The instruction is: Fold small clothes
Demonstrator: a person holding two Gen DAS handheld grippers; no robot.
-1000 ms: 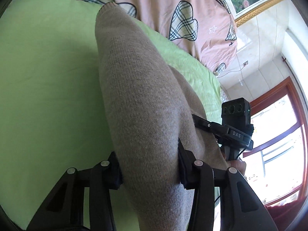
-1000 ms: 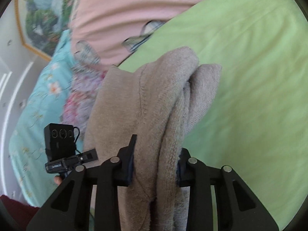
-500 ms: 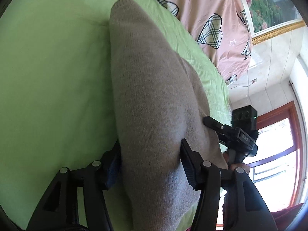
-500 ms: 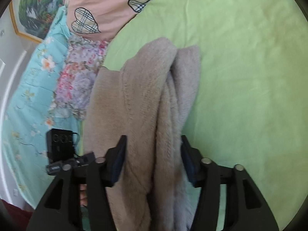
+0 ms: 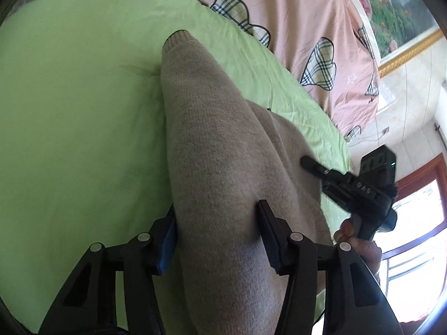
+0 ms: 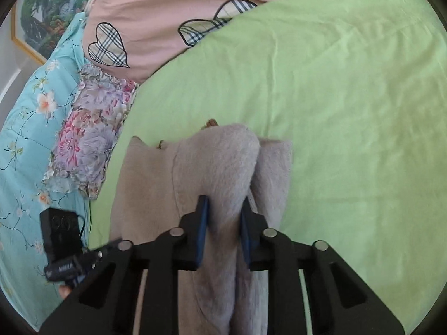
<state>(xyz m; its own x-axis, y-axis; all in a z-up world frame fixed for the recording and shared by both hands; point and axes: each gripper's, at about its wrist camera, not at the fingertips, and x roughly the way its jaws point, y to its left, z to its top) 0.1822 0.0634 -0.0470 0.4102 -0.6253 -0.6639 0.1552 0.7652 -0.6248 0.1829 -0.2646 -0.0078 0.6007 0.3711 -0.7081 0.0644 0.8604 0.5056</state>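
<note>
A beige knit sweater (image 5: 218, 150) hangs between both grippers over a green bed sheet (image 5: 69, 111). My left gripper (image 5: 218, 212) is shut on a thick fold of it, and its far end droops to the sheet. In the right wrist view my right gripper (image 6: 223, 206) is shut on a bunched fold of the same sweater (image 6: 218, 162), whose far edge rests on the sheet (image 6: 349, 111). The right gripper also shows in the left wrist view (image 5: 335, 178), and the left gripper in the right wrist view (image 6: 83, 259).
A pink quilt with plaid hearts (image 5: 307, 28) lies along the far edge of the bed. A floral cushion (image 6: 86, 145) and a turquoise flowered cover (image 6: 25, 139) lie at the left. A framed picture (image 5: 391, 5) hangs on the wall and a window (image 5: 419, 237) is at the right.
Both grippers have carried the sweater lower and closer to the sheet. The right gripper has closed tighter on its fold. The sweater's far end now touches the sheet.
</note>
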